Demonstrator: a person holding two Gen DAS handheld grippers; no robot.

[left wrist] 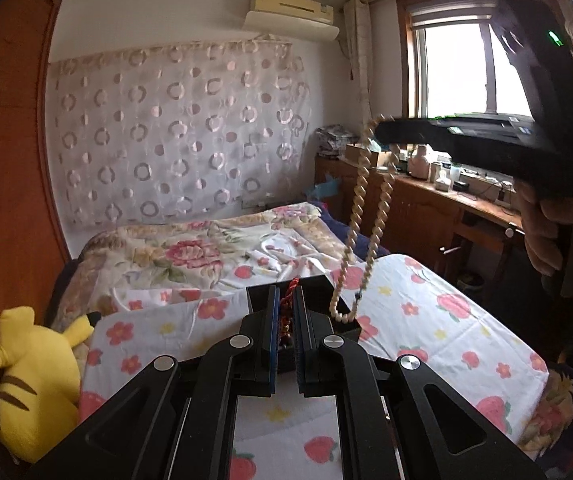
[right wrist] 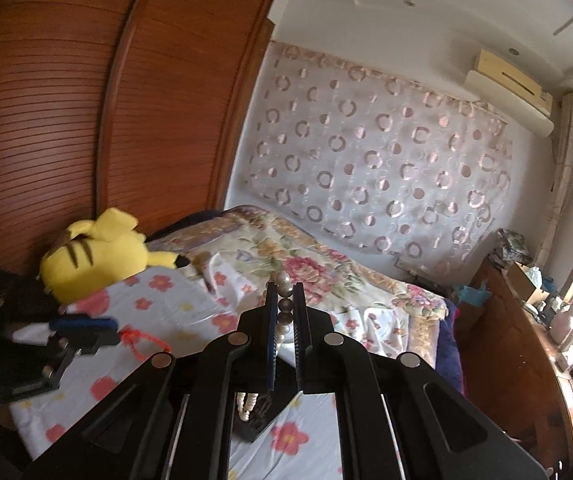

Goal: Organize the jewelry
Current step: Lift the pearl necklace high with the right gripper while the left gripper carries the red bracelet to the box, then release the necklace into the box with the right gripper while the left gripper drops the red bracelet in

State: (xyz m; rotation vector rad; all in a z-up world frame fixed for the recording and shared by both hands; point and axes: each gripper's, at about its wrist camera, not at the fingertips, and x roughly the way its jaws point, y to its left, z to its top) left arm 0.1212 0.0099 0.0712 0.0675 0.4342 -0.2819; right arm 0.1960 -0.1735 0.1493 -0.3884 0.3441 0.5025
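So the right gripper [right wrist: 285,312] is clamped on a pearl necklace [left wrist: 366,208], held up high. From the left cam you see the whole strand dangling, its bottom loop dipping into the black box [left wrist: 342,304] at about 1 o'clock of the left gripper [left wrist: 285,320]. The right cam only catches a few beads between its fingers. Left one is pinched on a red cord [left wrist: 288,300] over that box, on the flowery cloth [left wrist: 426,312]. Yellow plush [right wrist: 98,252] sits off at 10 o'clock in the right cam.
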